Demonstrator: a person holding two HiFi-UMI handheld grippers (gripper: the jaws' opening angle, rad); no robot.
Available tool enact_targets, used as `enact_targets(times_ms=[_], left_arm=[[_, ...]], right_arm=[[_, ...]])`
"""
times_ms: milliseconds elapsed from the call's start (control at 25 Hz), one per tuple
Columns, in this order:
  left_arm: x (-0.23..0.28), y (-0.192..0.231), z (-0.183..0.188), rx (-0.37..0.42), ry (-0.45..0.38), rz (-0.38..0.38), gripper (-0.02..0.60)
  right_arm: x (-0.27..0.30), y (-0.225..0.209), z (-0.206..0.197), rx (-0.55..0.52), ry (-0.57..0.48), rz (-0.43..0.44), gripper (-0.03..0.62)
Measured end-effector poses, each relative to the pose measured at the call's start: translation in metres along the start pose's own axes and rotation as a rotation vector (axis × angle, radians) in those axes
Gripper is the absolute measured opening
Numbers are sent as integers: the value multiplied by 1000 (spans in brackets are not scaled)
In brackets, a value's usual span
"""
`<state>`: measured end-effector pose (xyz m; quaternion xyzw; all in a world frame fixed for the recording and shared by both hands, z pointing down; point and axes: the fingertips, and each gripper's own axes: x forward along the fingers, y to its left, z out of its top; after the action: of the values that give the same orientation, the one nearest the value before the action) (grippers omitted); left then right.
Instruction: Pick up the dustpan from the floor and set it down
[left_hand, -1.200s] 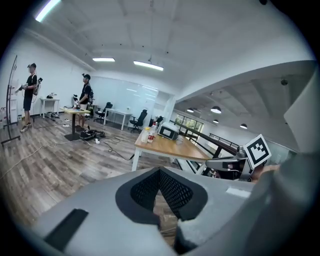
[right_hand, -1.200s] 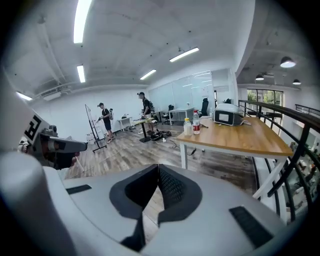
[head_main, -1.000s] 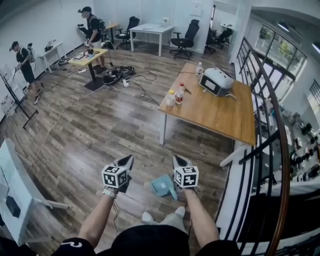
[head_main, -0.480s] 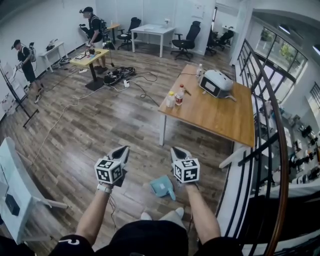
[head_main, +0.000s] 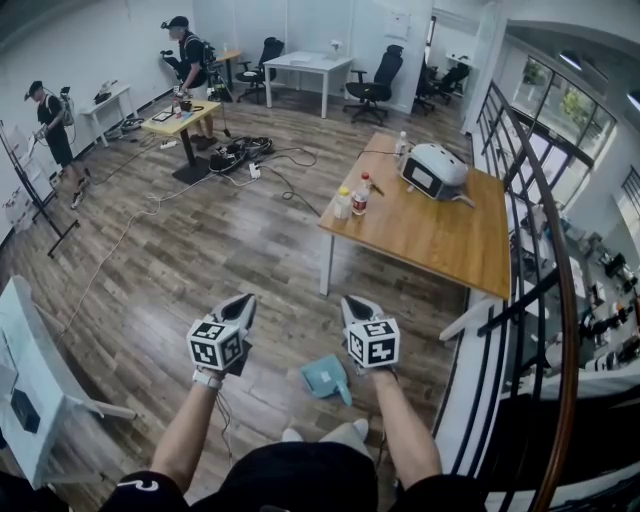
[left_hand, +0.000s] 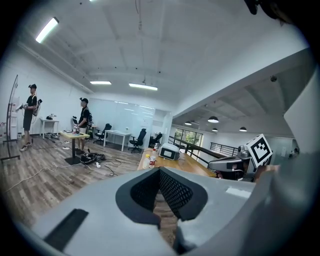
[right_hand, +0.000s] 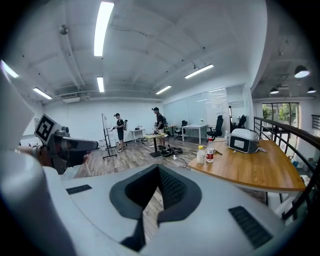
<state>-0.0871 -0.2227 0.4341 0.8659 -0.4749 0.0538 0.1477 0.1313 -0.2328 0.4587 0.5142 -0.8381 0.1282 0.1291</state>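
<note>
With left tongs (head_main: 244, 302) and right tongs (head_main: 353, 304) both closed and empty, reaching down unopened may shove the dustpan (head_main: 325, 377) across the floor (head_main: 200, 260).

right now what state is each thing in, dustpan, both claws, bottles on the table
dustpan: lying on the floor, not held by either claw
left claw: shut, empty
right claw: shut, empty, above the dustpan, apart from it
two bottles: upright, capped, on the wooden table
</note>
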Motion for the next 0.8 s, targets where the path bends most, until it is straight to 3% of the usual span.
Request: enact_targets(times_ms=[800], left_arm=[[-3,-9,-11,-12,18,-32,-3]], right_arm=[[-4,7,-6,-6,1,6,-6]])
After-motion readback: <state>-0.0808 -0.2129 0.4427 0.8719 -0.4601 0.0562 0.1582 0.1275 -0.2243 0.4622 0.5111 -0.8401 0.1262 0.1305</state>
